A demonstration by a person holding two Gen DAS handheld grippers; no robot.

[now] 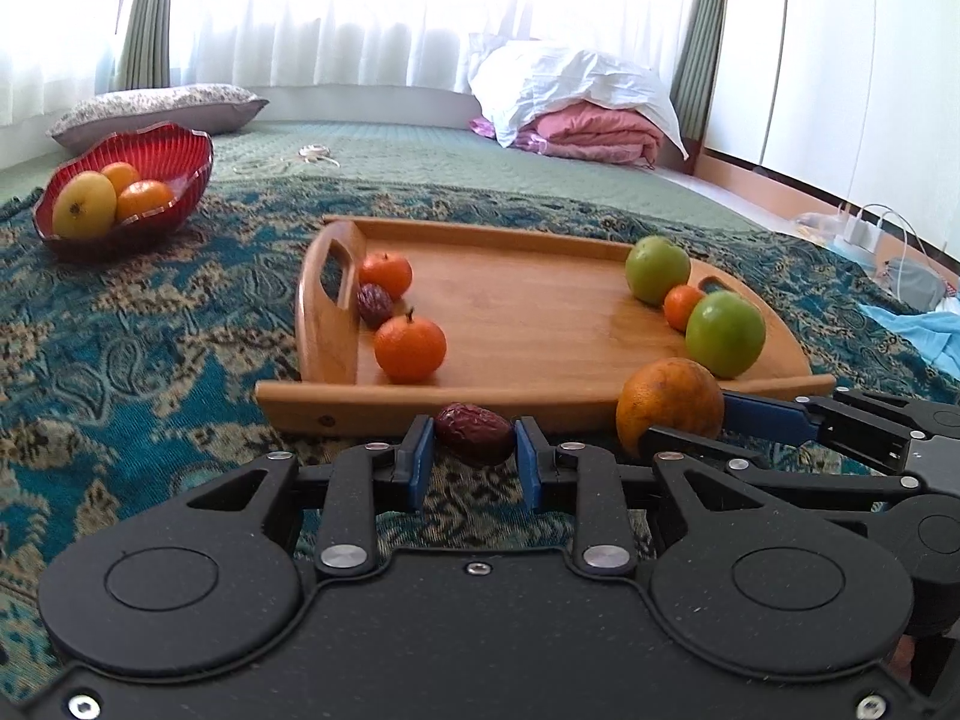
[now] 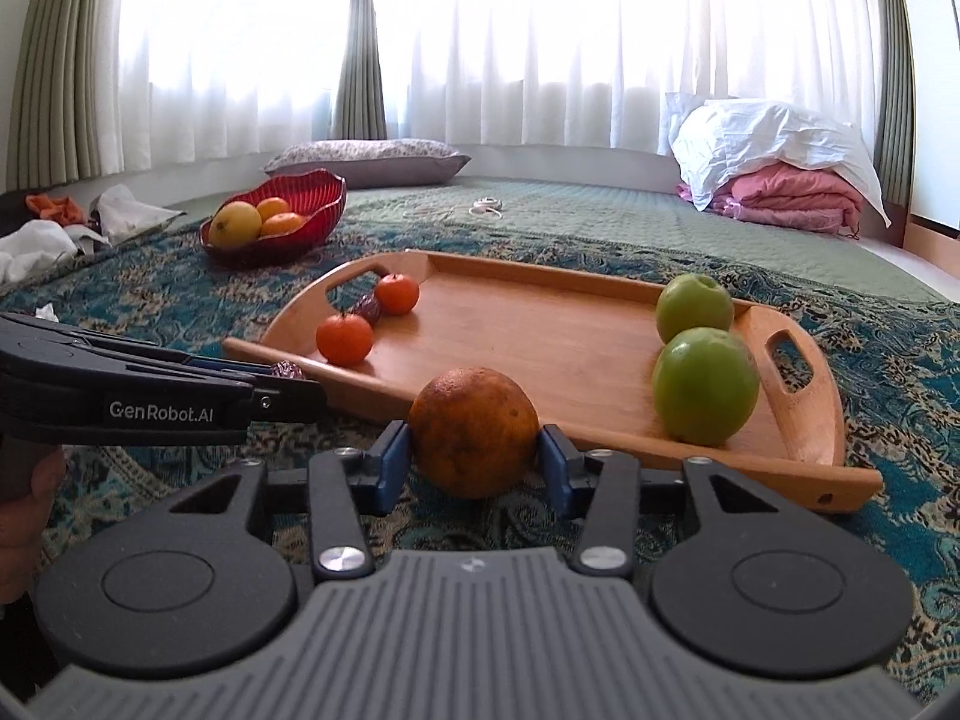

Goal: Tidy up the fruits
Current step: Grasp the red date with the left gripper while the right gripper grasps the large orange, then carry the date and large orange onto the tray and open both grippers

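Underneath, a teal patterned blanket indoors.

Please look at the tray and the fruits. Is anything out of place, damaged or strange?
Nothing is spilled or broken. The wooden tray lies flat on the patterned cloth. One oddity: the large orange in the right tongs has dull, brownish, blotchy skin, unlike the bright small oranges on the tray.

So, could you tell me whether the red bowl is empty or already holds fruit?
It holds fruit: the red bowl contains a yellow fruit and two oranges.
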